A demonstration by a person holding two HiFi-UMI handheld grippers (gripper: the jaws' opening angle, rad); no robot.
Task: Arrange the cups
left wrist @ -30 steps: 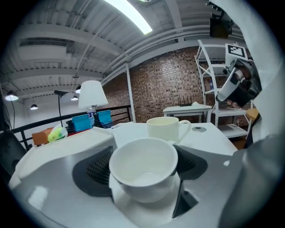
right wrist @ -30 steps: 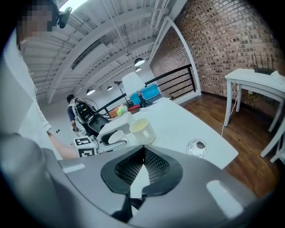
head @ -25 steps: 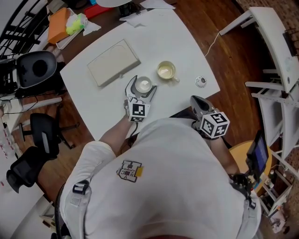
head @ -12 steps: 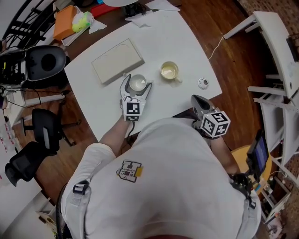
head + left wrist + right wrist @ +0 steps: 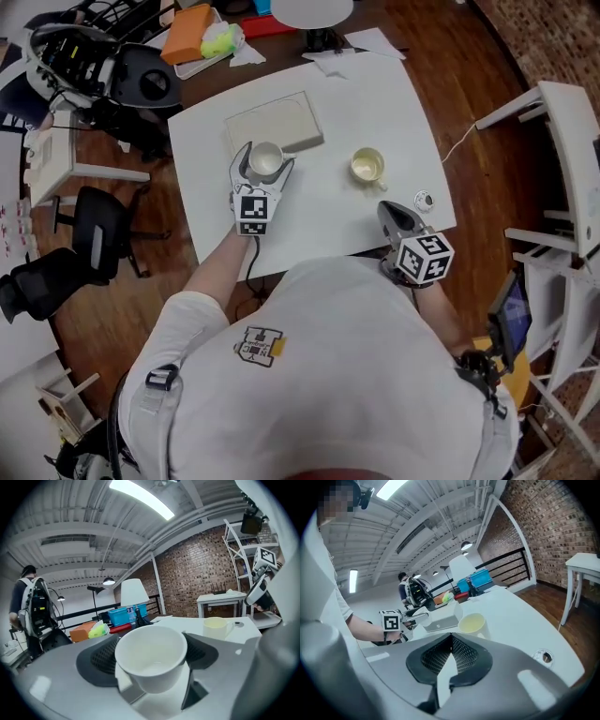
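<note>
Clearly the left gripper [image 5: 263,167] is clamped on a white cup [image 5: 150,653], one pad pressing each side of its wall, mouth up and nothing visible inside. It holds the cup over the left part of the white table [image 5: 337,98]. A flat white box [image 5: 274,125] lies just beyond it on the far side, close to the cup's rim in the head view. To the right, well apart from the held cup, a cream cup [image 5: 367,166] with a handle stands upright on the table on its own. The right gripper [image 5: 451,644] sits at the near right edge with its jaws pressed together on nothing, its tip pointing toward the cream cup. A small round piece [image 5: 424,200] lies just to its right, near the table's corner. Loose papers [image 5: 373,42] rest at the far edge. Off the far left corner lie an orange pad [image 5: 186,21] and something yellow-green [image 5: 220,39]. Black office chairs [image 5: 98,239] stand at the left.
</note>
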